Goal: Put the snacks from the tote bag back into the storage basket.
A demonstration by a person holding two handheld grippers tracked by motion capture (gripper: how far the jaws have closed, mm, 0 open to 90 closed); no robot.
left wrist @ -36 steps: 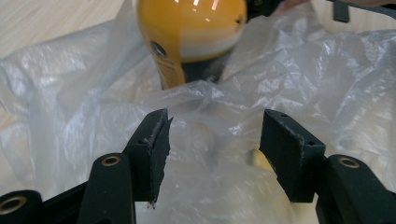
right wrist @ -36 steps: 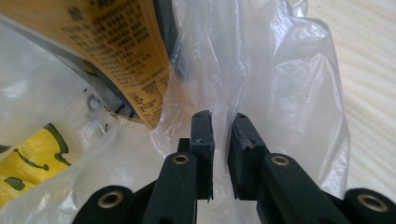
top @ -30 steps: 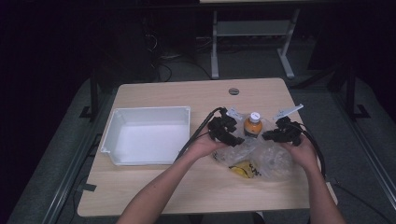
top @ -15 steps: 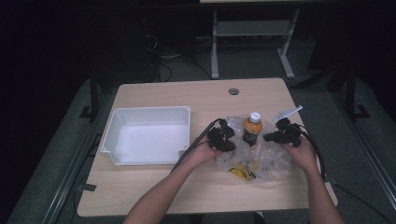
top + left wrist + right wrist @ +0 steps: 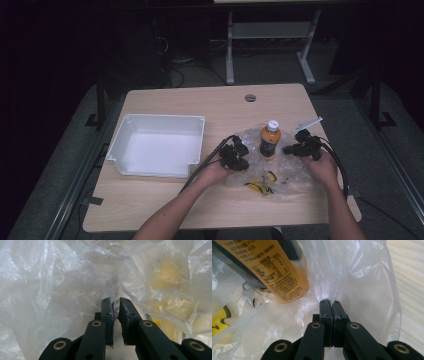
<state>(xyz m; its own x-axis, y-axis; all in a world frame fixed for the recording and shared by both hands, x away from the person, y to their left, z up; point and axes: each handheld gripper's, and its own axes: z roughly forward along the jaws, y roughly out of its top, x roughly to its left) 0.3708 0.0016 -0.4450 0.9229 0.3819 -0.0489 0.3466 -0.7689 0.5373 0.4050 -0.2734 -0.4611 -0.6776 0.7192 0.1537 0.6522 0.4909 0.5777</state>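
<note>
Plastic film is pinched between the jaws of the right gripper (image 5: 332, 305), which are clenched flat on a fold of the clear bag (image 5: 362, 285) at the centre of the right gripper view. The left gripper (image 5: 115, 302) has just been closing; its jaws stand almost together, a thin slit between them, with bag film crowding their tips, though whether any film is truly caught there cannot be told.

Just beyond the right jaws, at the upper left of that view, stands the orange bottle (image 5: 274, 272), upright inside the bag. In the high view the bottle (image 5: 269, 140) rises between the two grippers, the bag (image 5: 295, 175) spread under it at the lower right of the surface (image 5: 165, 205), with a yellow-and-black packet (image 5: 260, 185) inside. A white tray (image 5: 157, 145) sits apart to the left.

The risk is likely a one-sided pull: if the left jaws have missed the film, tugging could tip the bottle or tear the thin plastic.
</note>
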